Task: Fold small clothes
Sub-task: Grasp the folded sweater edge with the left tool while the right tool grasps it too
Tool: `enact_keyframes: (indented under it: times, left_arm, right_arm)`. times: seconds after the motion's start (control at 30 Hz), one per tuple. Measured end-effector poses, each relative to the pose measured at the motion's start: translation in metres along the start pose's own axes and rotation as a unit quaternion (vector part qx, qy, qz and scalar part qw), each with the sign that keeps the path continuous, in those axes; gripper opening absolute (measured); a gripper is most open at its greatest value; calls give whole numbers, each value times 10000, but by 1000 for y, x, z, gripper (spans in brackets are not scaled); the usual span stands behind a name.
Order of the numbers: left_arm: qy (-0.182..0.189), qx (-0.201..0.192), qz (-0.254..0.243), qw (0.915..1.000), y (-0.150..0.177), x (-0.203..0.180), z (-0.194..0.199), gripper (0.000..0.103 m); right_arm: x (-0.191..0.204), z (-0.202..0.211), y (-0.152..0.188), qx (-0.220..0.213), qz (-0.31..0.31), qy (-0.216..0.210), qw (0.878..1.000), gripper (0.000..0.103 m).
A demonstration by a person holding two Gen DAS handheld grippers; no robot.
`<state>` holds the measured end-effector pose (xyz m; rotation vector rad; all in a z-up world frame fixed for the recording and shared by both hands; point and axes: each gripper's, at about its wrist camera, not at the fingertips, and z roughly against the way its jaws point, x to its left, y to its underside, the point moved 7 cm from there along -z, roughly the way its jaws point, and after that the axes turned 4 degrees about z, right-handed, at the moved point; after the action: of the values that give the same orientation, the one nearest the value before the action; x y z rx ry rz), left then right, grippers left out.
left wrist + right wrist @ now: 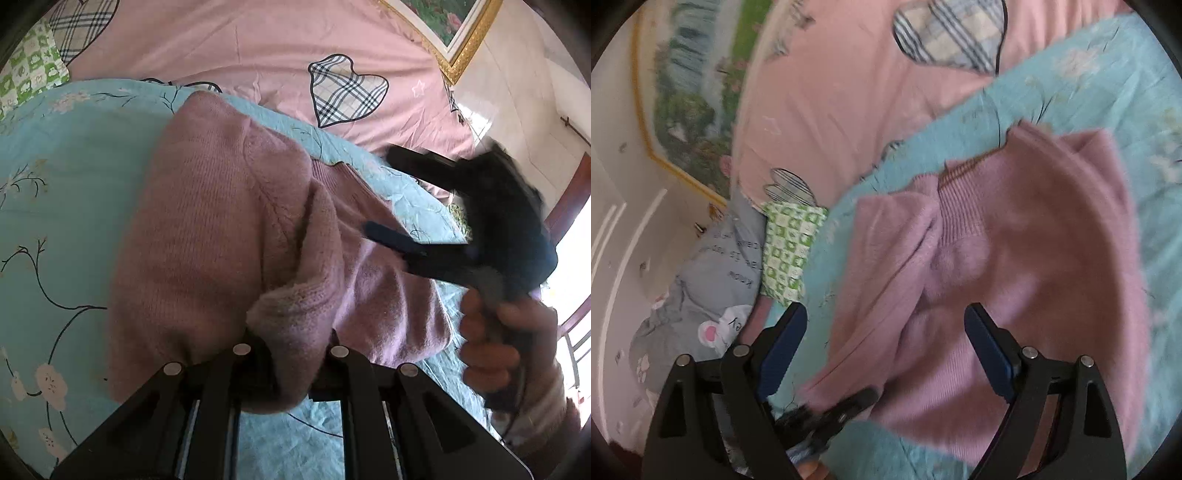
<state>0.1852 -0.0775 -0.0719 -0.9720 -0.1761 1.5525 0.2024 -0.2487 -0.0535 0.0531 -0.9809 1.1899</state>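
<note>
A pink knit sweater (207, 236) lies on a light blue floral quilt (66, 192), one sleeve folded across its body. My left gripper (291, 350) is shut on the sleeve cuff (295, 306), its fingertips buried in the knit. My right gripper (376, 194) shows in the left wrist view at the right, held in a hand, jaws wide open above the sweater's ribbed edge. In the right wrist view the right gripper (884, 317) is open and empty over the sweater (1027, 266), and the left gripper (849, 406) grips the sweater's lower left corner.
A pink bed sheet with plaid hearts (258, 48) lies beyond the quilt. A green checked pillow (790, 251) and a grey printed cushion (713, 280) sit at the bed's head. A gold-framed picture (454, 33) hangs on the wall.
</note>
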Motion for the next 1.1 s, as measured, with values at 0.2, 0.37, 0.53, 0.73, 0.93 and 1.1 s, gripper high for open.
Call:
enact_keyframes:
  times: [0.2,0.37,0.53,0.73,0.93,1.1]
  left_arm:
    - [-157,2,-180,9997,3,-2,3,9]
    - [-196,-81,-422,9989,-4,-21,13,9]
    - [353,-209,-662,9970,-13,-74,20,10]
    - [596,147,-999,9931,16,-132,-25,10]
    - [285,603,-1435,9874,51,-148,-72,16]
    - [556,775,-1555,9832,58,-148,-54,52]
  right_arm:
    - [-1,-67,-22,335,129,193,9992,70]
    - [7,-76,-33,409,147,164,9989,16]
    - [26,-8,-62,-82,643,78,9979,15]
    - [-25,60,-73,-361,706,823,9935,15]
    - [-89,65,-57,-158,315,1256,9915,16]
    - [-97,76,-51,-231,121,1388,9900,26]
